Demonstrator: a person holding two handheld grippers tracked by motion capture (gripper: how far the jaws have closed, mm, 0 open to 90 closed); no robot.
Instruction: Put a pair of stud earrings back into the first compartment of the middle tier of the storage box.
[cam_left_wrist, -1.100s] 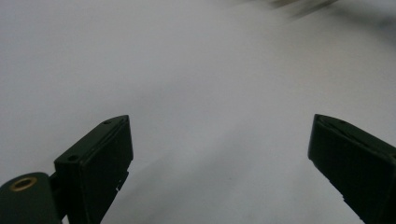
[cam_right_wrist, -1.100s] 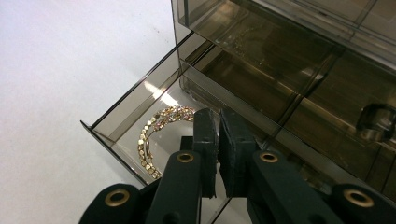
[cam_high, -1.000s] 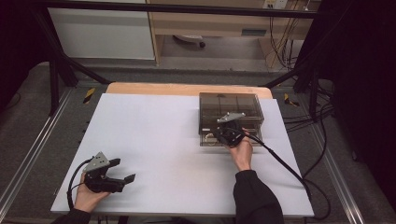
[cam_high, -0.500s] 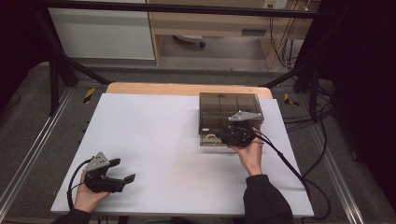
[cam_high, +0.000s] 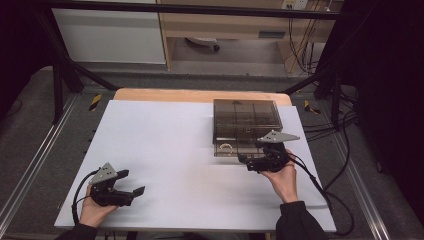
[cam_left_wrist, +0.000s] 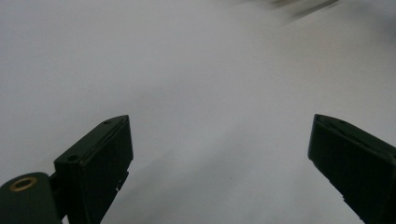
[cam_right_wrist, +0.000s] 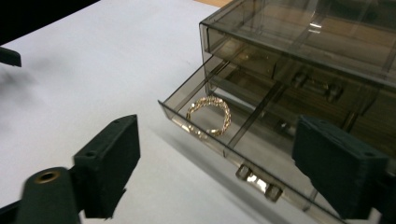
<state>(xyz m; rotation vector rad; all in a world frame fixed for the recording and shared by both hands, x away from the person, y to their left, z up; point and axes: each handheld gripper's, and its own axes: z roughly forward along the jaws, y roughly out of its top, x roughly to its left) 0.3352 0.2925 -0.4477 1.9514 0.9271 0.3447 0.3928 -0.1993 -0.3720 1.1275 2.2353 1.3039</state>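
Drawer (cam_right_wrist: 243, 140) of box (cam_high: 245, 120) open, light, slippery; take its knob (cam_right_wrist: 259, 181); bracelet (cam_right_wrist: 208, 115) inside; right gripper (cam_right_wrist: 229, 172) fingers just opened wide, empty; left gripper (cam_left_wrist: 219, 163) likewise empty.

Smoky clear drawer box (cam_high: 245, 116) — bottom drawer (cam_right_wrist: 243, 140) pulled out, gold ring (cam_right_wrist: 208, 115) — perhaps beaded — lying flat inside.

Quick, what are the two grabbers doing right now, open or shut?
Left gripper: open, holding nothing, over the white table.
Right gripper: open, jaws have just been opening, nothing between them, by the drawer with the bracelet.
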